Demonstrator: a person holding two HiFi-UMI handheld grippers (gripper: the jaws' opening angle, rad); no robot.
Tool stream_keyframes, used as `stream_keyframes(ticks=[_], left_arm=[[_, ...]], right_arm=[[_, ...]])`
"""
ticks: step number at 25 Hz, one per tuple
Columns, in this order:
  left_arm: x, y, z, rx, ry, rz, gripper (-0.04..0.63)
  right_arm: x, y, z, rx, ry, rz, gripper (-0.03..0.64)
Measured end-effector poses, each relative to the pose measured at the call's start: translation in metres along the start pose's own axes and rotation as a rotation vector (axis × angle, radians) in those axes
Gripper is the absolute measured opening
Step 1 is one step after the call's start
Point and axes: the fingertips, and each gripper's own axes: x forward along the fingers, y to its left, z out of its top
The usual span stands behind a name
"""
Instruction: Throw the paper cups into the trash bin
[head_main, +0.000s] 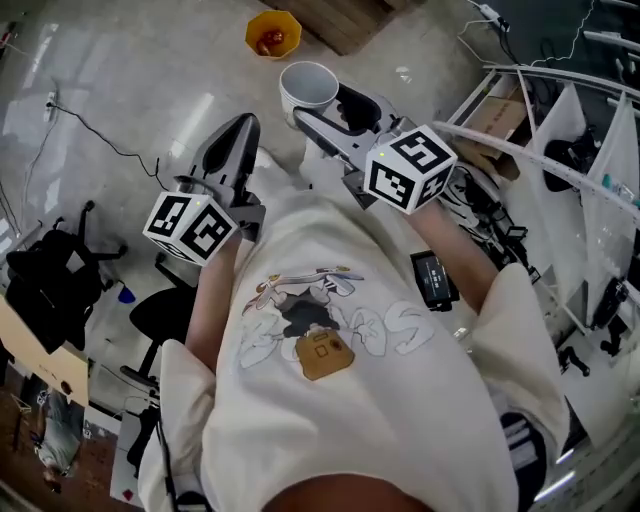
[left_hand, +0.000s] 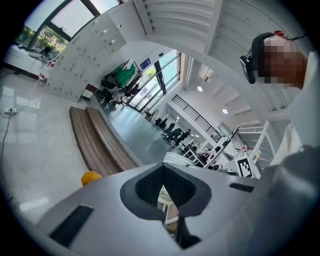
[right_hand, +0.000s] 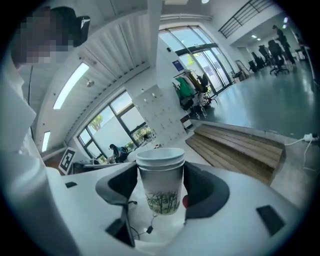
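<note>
A stack of white paper cups (head_main: 308, 88) with a green tree print (right_hand: 160, 187) is held upright, mouth up, in front of the person's chest. My right gripper (head_main: 335, 108) (right_hand: 161, 189) is shut on the stack, a dark pad (right_hand: 202, 187) pressing on each side. My left gripper (head_main: 232, 142) (left_hand: 166, 194) hangs to the left of the cups with its jaws together and nothing between them. An orange bin (head_main: 273, 34) (left_hand: 90, 177) with something red inside stands on the floor beyond the cups. The cups' rims (left_hand: 176, 159) show just past the left jaws.
A wooden platform (head_main: 345, 20) lies on the floor behind the orange bin. White racks and cables (head_main: 560, 130) crowd the right side. A black office chair (head_main: 165, 312) and a dark bag (head_main: 45, 270) stand at the left. A cable (head_main: 90, 130) runs over the grey floor.
</note>
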Motion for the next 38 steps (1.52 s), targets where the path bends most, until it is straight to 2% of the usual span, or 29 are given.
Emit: stream_keyframes(ticks=[4, 9, 13, 17, 24, 28, 33, 38], left_arm=[[0.003, -0.025, -0.006, 0.012, -0.017, 0.012, 0.006], [0.022, -0.047, -0.028, 0.013, -0.013, 0.025, 0.006], [0.037, -0.052, -0.040, -0.014, -0.041, 0.050, 0.006], [0.055, -0.048, -0.035, -0.031, -0.037, 0.061, 0.006], [0.101, 0.014, 0.018, -0.073, -0.021, 0.039, 0.006], [0.132, 0.055, 0.072, -0.078, -0.017, 0.013, 0.006], [0.158, 0.104, 0.153, -0.063, -0.004, -0.056, 0.006], [0.162, 0.138, 0.199, -0.062, 0.003, -0.053, 0.006]], right_arm=[[-0.026, -0.010, 0.005, 0.121, -0.063, 0.051, 0.295], [-0.055, -0.035, 0.009, 0.110, -0.089, 0.071, 0.295], [-0.066, -0.067, 0.016, 0.152, -0.113, 0.063, 0.295], [-0.059, -0.091, 0.031, 0.179, -0.118, 0.057, 0.296], [0.015, -0.119, 0.075, 0.207, -0.116, 0.027, 0.296], [0.072, -0.136, 0.112, 0.206, -0.098, 0.013, 0.296], [0.139, -0.148, 0.167, 0.187, -0.102, -0.059, 0.296], [0.188, -0.139, 0.193, 0.170, -0.093, -0.062, 0.296]])
